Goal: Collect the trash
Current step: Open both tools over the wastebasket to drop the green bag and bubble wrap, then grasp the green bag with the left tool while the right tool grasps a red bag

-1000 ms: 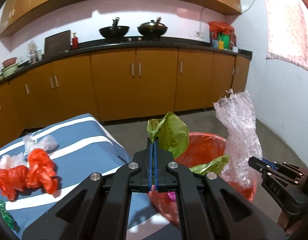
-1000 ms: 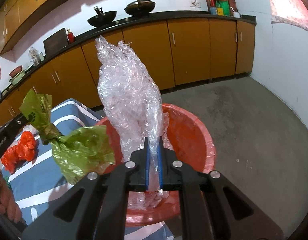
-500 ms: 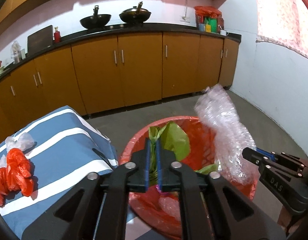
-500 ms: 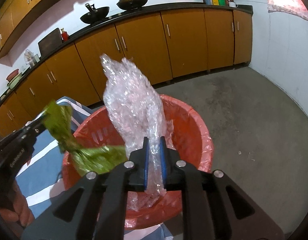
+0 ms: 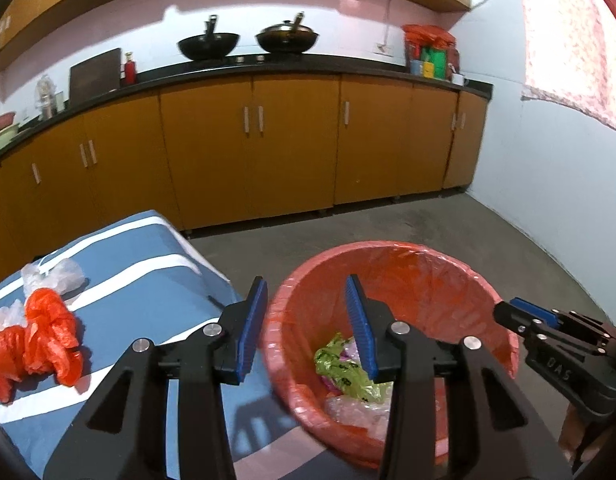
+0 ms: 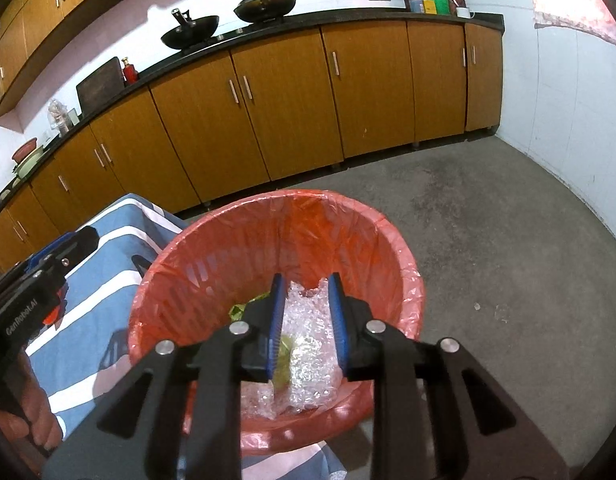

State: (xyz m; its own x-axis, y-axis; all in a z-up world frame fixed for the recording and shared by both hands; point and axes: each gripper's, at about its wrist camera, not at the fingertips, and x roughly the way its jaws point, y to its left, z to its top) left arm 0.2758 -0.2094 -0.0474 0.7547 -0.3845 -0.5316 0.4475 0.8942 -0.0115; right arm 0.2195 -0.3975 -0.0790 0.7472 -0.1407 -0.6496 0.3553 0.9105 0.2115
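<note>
Left gripper [image 5: 306,320] wide open, holding nothing, hovering above the near-left rim of the red-lined bin [image 5: 447,268]. Green bag [image 5: 343,372] down inside, just below and ahead of the right finger. Right gripper [image 6: 306,316] parted too, gripping nothing, directly above the bubble wrap [image 6: 311,344] lying in the bin [image 6: 347,216]. Still on the blue striped table [image 5: 148,280], off to the left gripper's left: crumpled red bags [image 5: 40,336], clear plastic scrap [image 5: 54,276] just beyond them.
</note>
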